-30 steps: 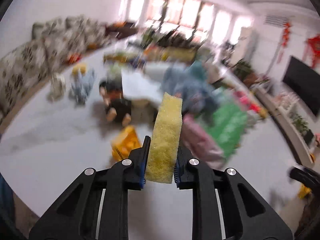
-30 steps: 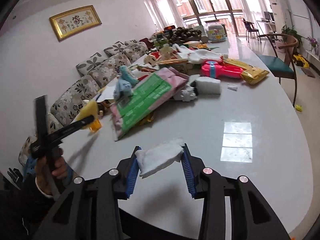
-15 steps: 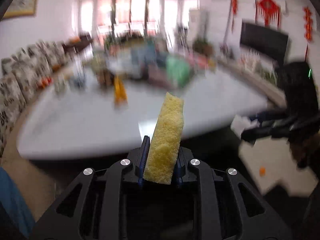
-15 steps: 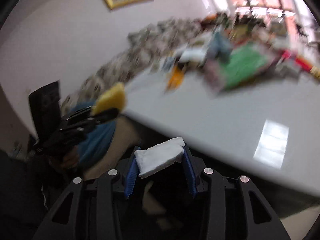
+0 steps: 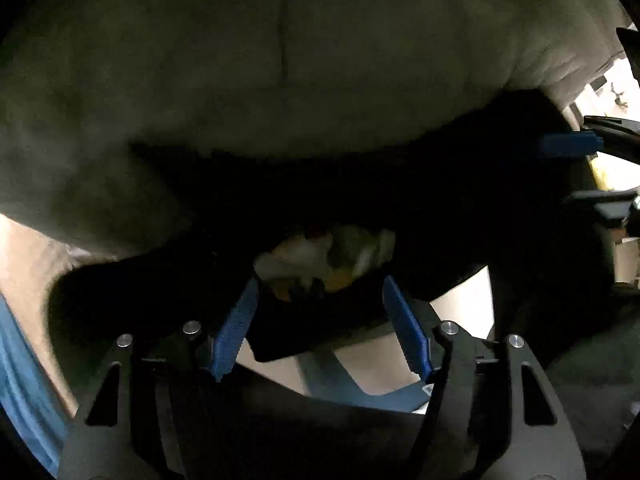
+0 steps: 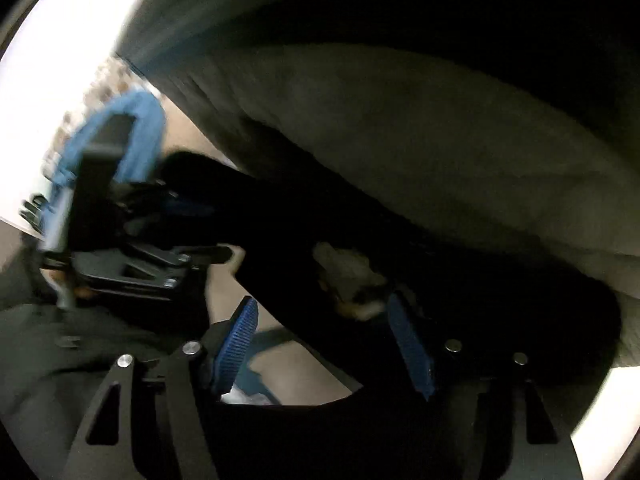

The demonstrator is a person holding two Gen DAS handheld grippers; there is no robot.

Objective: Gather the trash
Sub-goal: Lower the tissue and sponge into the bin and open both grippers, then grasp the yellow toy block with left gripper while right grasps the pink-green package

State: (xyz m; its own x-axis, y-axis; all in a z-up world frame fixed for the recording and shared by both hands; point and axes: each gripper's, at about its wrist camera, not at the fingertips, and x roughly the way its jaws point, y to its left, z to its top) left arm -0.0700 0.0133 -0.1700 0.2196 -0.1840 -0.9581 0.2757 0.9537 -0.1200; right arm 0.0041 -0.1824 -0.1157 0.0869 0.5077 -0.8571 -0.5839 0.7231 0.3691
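Note:
My left gripper points down under the table's edge, its jaws opening with nothing between the blue pads. Just past its fingertips a heap of pale and yellow trash lies inside a black bin bag. My right gripper hangs over the same bag, jaws opening and empty, with the crumpled trash beyond its tips. Each view catches the other gripper: the right one at the right edge, the left one at the left. The yellow sponge and white tissue cannot be told apart in the heap.
The grey underside of the table fills the top of both views, close above the bag. Beige floor shows beneath the bag. A blue sleeve lies behind the left gripper. Everything is dark and blurred.
Both grippers dropped from above the table to below its edge, over the black bag. The left let go of the yellow sponge and the right the white tissue; both sets of jaws now stand apart.

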